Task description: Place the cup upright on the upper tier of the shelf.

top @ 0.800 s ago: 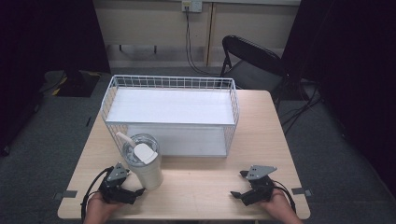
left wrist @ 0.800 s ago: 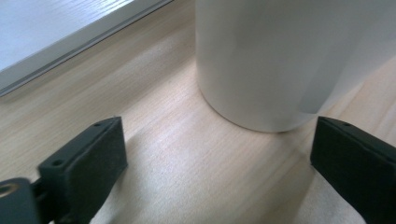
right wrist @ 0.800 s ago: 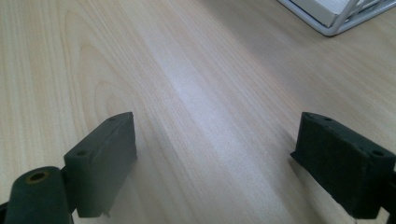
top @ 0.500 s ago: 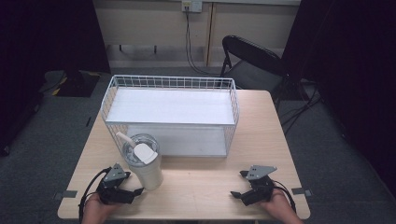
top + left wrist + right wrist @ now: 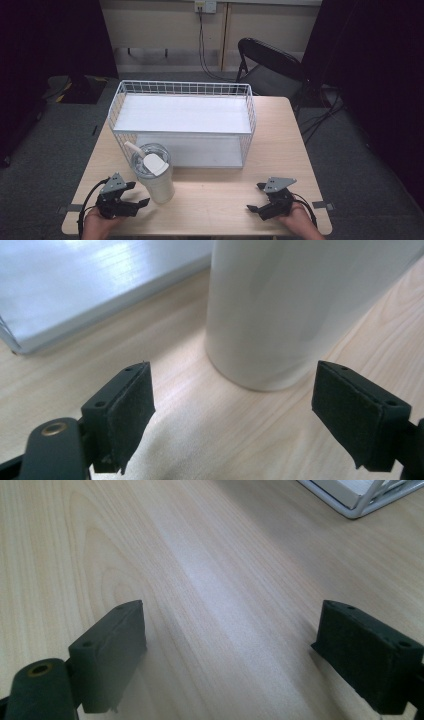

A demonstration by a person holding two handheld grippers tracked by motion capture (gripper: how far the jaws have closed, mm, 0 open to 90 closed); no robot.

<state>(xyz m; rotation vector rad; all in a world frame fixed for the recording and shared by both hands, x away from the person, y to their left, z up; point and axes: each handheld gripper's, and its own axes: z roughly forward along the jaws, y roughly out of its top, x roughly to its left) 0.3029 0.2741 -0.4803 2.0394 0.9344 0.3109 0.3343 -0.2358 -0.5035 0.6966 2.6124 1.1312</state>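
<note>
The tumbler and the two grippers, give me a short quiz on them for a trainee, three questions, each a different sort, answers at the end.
1. True or false: the left gripper is shut on the tumbler.
2. Multiple choice: the tumbler stands A) inside the wire basket, B) on the table in front of it, C) on the chair.
3. Fill in: the right gripper has bare ____ between its jaws.

Key: 1 false, its jaws are open, short of the tumbler. 2 B. 3 table.

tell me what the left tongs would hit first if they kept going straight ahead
Most likely the white tumbler: it stands upright just ahead of the open left tongs, nothing between them but bare table.
</note>
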